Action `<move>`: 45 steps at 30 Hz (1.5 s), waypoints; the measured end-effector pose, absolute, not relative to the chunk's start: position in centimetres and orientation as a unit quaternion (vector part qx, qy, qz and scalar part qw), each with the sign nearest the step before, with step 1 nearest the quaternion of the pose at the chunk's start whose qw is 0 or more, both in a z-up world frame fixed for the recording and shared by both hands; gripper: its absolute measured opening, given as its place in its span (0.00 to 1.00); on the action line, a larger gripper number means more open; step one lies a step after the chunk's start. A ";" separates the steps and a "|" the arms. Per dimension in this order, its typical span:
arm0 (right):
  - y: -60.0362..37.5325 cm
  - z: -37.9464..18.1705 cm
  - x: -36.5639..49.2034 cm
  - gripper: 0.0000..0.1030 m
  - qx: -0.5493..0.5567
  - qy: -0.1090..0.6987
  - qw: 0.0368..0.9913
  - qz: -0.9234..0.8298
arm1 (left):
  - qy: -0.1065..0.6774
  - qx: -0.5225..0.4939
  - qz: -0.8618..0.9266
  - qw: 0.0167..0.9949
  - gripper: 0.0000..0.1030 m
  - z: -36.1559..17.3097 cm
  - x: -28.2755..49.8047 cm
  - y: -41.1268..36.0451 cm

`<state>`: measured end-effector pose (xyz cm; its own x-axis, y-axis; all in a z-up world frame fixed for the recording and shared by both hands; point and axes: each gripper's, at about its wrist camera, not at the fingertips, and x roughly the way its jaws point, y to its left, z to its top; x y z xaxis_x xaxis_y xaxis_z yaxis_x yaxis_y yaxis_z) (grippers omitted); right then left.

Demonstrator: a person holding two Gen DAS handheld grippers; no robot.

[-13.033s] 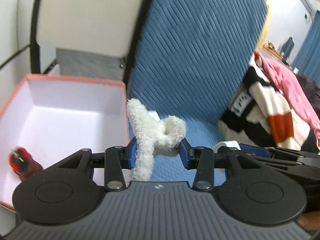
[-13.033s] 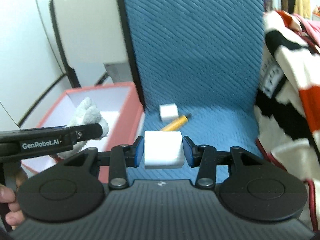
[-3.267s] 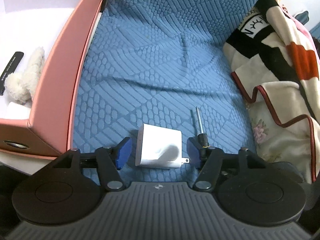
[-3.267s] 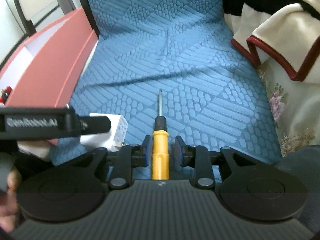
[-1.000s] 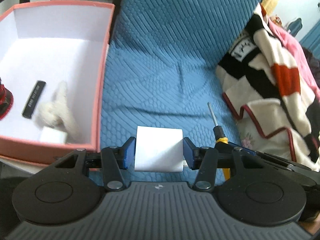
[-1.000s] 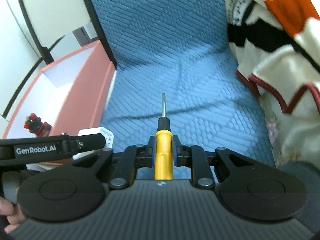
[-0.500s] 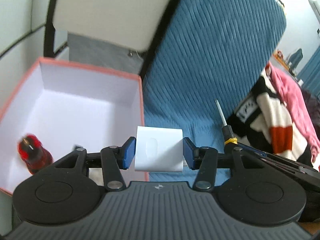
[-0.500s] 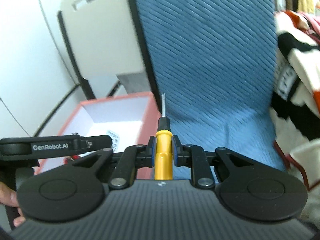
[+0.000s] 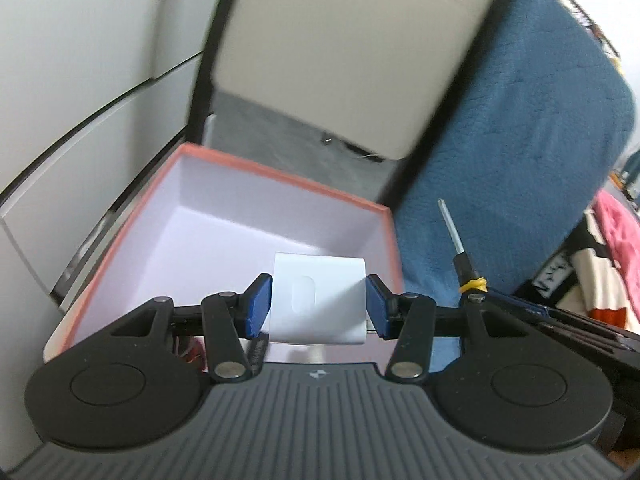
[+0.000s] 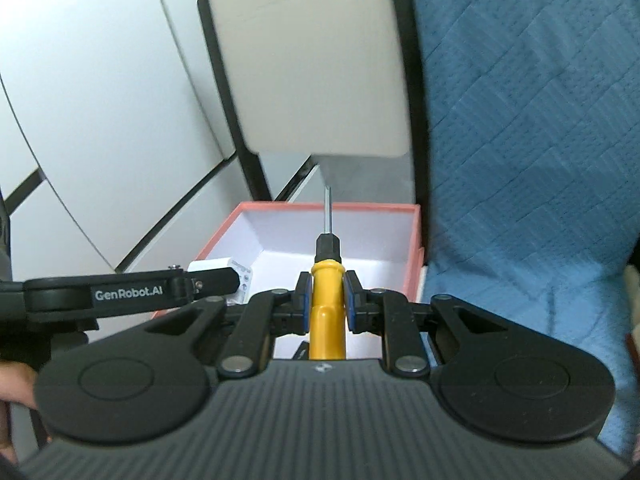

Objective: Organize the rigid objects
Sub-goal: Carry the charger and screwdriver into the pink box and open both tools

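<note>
Screwdriver (image 10: 327,300) and white charger block (image 9: 318,300) are both off the blue quilted cover (image 10: 532,140) and up over the pink box (image 9: 280,176), each pinched in one of your grippers. Your right gripper (image 10: 327,304) is narrow, its blue pads clamped on the yellow handle, with the black collar and steel shaft pointing toward 12 o'clock above the box's white interior. Your left gripper (image 9: 319,306) is spread to mid width and holds the charger block by its two side faces, the face with an oval recess turned to the camera, over the box's right half. The left wrist view alone gives you the open box floor stretching toward 10 o'clock, a dark strip and something red half hidden under the left finger (image 9: 256,306) at 7 o'clock, and the striped and pink fabrics (image 9: 600,264) at 3 o'clock; it also catches the screwdriver tip at 2 o'clock, beside the box's right wall. The right wrist view alone shows you the left gripper side-on at 9 o'clock, the printed label on the charger block's end, and your left hand (image 10: 14,384) at the frame's left edge. Both views show the beige chair back (image 10: 316,60) behind the box; both pictures are a little blurred.
</note>
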<state>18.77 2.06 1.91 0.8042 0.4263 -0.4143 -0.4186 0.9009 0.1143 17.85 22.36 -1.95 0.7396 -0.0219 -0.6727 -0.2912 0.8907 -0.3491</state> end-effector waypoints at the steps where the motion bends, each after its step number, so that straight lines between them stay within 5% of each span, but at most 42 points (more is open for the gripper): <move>1: 2.4 1.4 19.2 0.20 0.013 0.225 0.948 0.224 | 0.358 -0.225 0.079 0.903 0.55 -2.6 17.8 22.9; 21: 7.4 -7.8 23.7 0.20 -0.023 0.312 0.918 0.245 | 0.431 -0.257 0.111 0.858 0.56 -12.7 16.9 26.3; 45: 1.0 0.4 14.0 0.21 -0.010 0.197 0.941 0.273 | 0.326 -0.216 0.094 0.916 0.58 -1.2 8.9 19.4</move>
